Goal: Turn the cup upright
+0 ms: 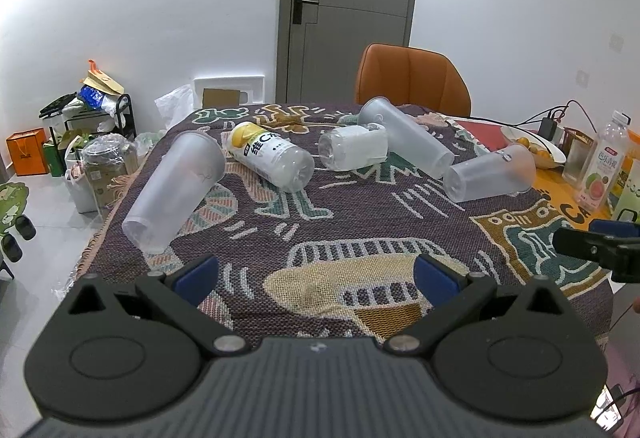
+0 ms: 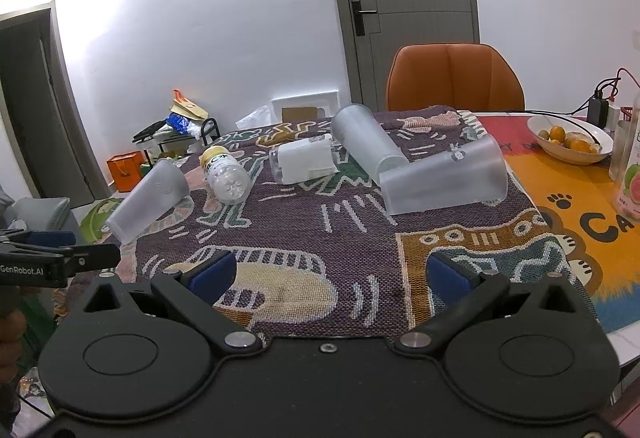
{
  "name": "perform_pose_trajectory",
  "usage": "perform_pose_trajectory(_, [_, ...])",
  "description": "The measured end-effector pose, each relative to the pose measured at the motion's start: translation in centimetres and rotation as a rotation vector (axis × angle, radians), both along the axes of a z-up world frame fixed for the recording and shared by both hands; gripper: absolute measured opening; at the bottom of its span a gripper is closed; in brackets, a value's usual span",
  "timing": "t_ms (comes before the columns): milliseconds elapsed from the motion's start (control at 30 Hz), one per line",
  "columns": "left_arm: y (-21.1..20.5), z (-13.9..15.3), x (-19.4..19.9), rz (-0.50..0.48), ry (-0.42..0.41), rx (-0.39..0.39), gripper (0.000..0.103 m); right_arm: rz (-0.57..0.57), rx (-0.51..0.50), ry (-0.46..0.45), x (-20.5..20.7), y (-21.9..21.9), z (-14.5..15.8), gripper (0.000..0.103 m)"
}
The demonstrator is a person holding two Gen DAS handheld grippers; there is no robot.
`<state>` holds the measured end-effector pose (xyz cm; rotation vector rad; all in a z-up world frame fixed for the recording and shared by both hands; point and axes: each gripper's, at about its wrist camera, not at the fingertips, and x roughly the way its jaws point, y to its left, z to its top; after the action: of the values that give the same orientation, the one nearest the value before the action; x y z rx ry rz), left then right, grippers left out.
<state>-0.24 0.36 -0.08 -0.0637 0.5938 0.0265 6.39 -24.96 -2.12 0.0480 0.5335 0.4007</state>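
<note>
White walls, a grey door and an orange chair form the background to a tabletop whose left and central parts are covered by a patterned woven cloth. Three frosted plastic cups lie on their sides on the cloth, presumably laid out so that each can be stood up in turn: the left cup rests near the cloth's left edge with its narrow base toward the near edge; the far cup lies toward the far edge, in front of the chair; the right cup lies near the cloth's right edge, its base close beside the far cup. Between the left and far cups lie a clear bottle with a yellow cap and a small clear container with a white label, also on their sides. On the bare right part of the tabletop stand a bowl of oranges and a guava drink bottle. Left tool and right tool: each hangs over the near edge of the cloth with its blue-padded fingers spread wide, holding and touching nothing. Judged from this, no cup has yet been approached; the left cup lies nearest the left tool and the right cup nearest the right tool.
</note>
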Motion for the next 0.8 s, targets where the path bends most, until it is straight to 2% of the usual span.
perform_pose_trajectory(800, [0.29, 0.23, -0.08, 0.002, -0.004, -0.006, 0.103, -0.001, -0.003, 0.003, 0.06, -0.04, 0.17, 0.103])
